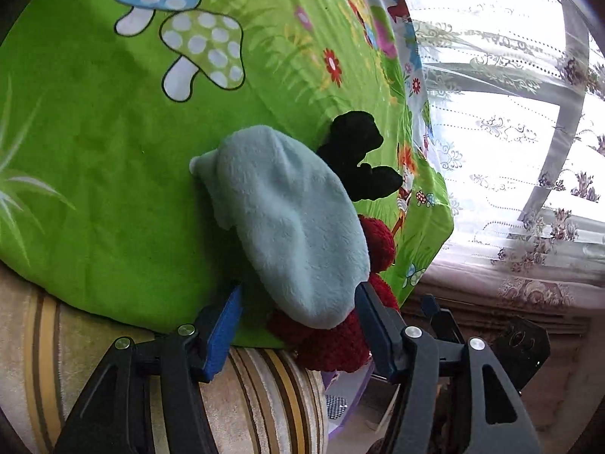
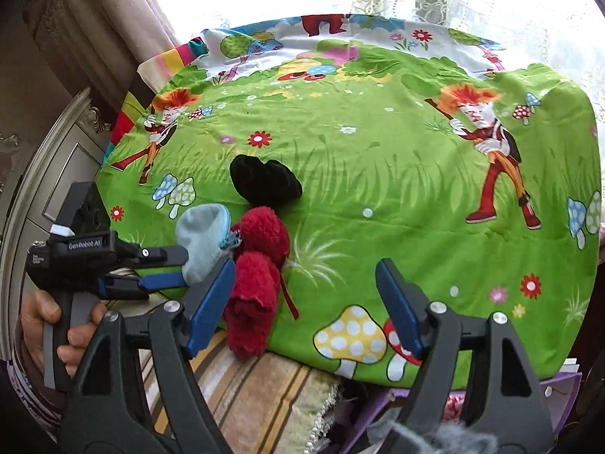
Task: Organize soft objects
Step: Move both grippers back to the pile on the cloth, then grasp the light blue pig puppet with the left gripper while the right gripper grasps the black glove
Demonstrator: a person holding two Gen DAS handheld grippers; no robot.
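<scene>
A pale blue fleece pouch [image 1: 287,227] lies on the green cartoon-print bedsheet [image 1: 94,170], overlapping a red fuzzy item [image 1: 336,340] at the sheet's near edge. A black soft item [image 1: 359,155] lies just beyond. My left gripper [image 1: 298,325] is open, its blue pads either side of the pouch's near end, not closed on it. In the right wrist view the pouch [image 2: 200,242], red item [image 2: 253,276] and black item [image 2: 264,181] sit left of centre. My right gripper [image 2: 302,302] is open and empty, its left pad beside the red item. The left gripper [image 2: 162,268] reaches in from the left.
A striped beige cushion [image 2: 245,389] lies under the sheet's near edge. A lace curtain and window [image 1: 510,113] stand behind the bed. A carved cabinet [image 2: 45,159] stands at left. Purple clutter [image 2: 559,386] lies below right. The bedsheet's right half [image 2: 416,208] is open fabric.
</scene>
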